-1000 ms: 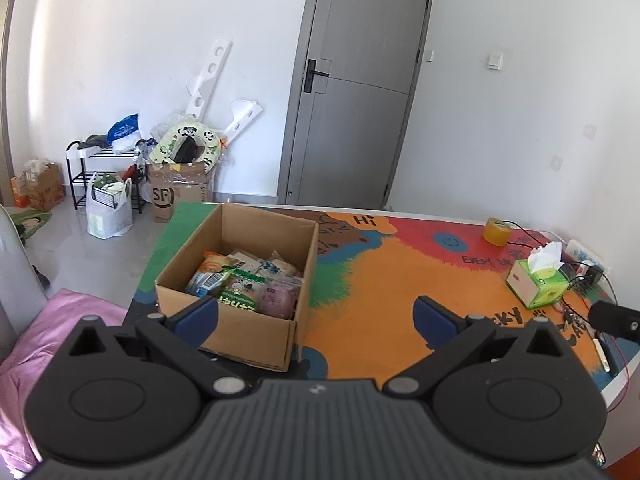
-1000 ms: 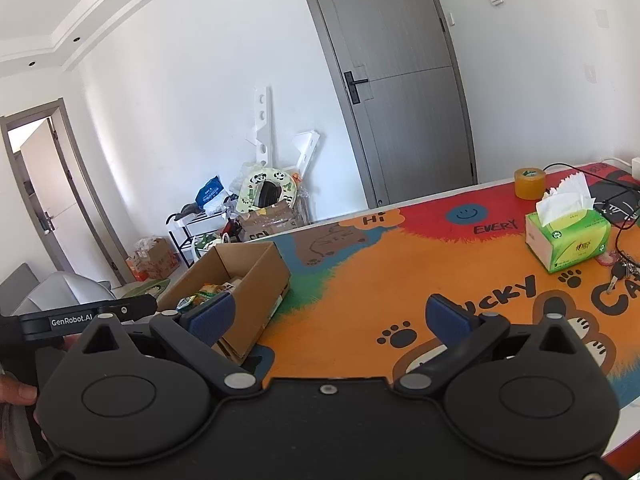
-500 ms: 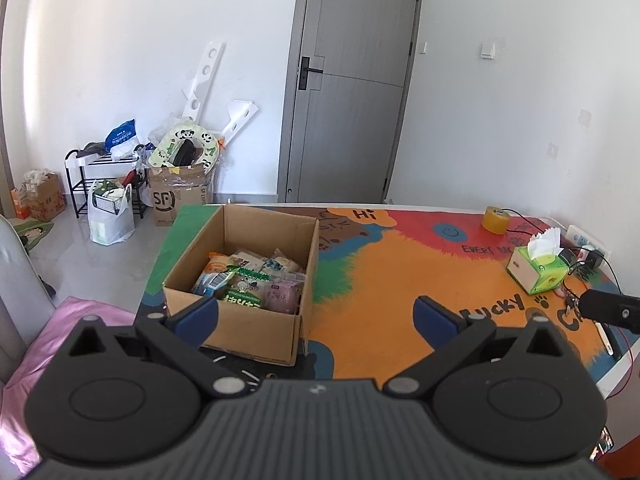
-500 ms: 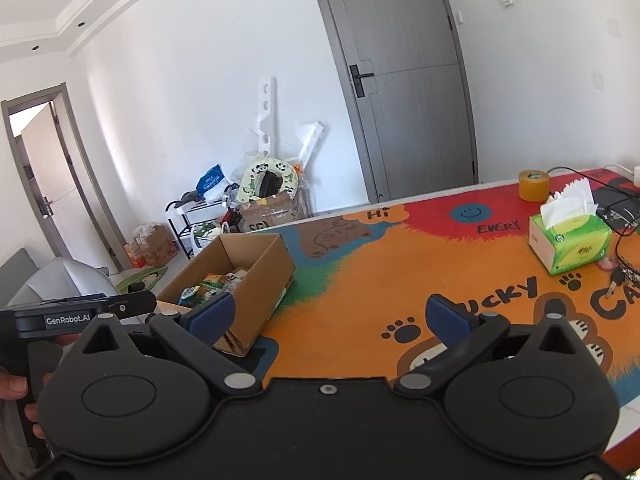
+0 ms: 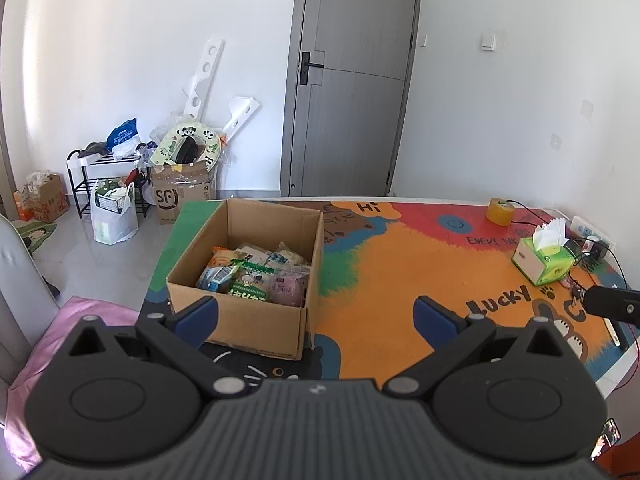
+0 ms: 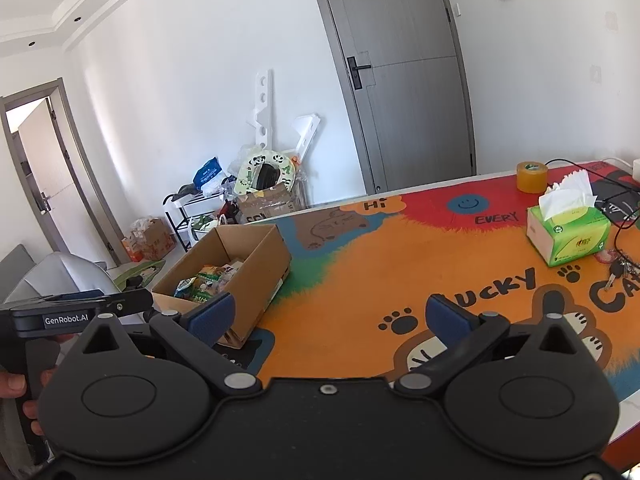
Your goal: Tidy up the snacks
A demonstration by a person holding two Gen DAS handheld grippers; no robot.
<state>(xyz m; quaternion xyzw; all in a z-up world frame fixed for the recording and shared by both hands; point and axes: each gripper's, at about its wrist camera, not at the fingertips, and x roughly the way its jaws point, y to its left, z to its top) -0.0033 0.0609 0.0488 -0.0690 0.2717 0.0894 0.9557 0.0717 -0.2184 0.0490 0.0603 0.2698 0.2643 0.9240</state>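
— Location of the snacks (image 5: 256, 276)?

— Heaped in the open cardboard box (image 5: 276, 224) on the worktop (image 5: 400, 280), ahead and left of the left tongs (image 5: 314, 314), whose left tip overlaps its near wall.

— Nearer hand?

— Left, in my judgement. Right tongs (image 6: 328, 320) sit further right (box long axis runs away from them). Both tongs apart, empty.

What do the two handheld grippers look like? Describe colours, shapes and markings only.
Both the left gripper and the right gripper have black bodies with two round discs, silver pivot screws and blue-padded fingers. The left one's side bears a white "GenRobot.AI" label.
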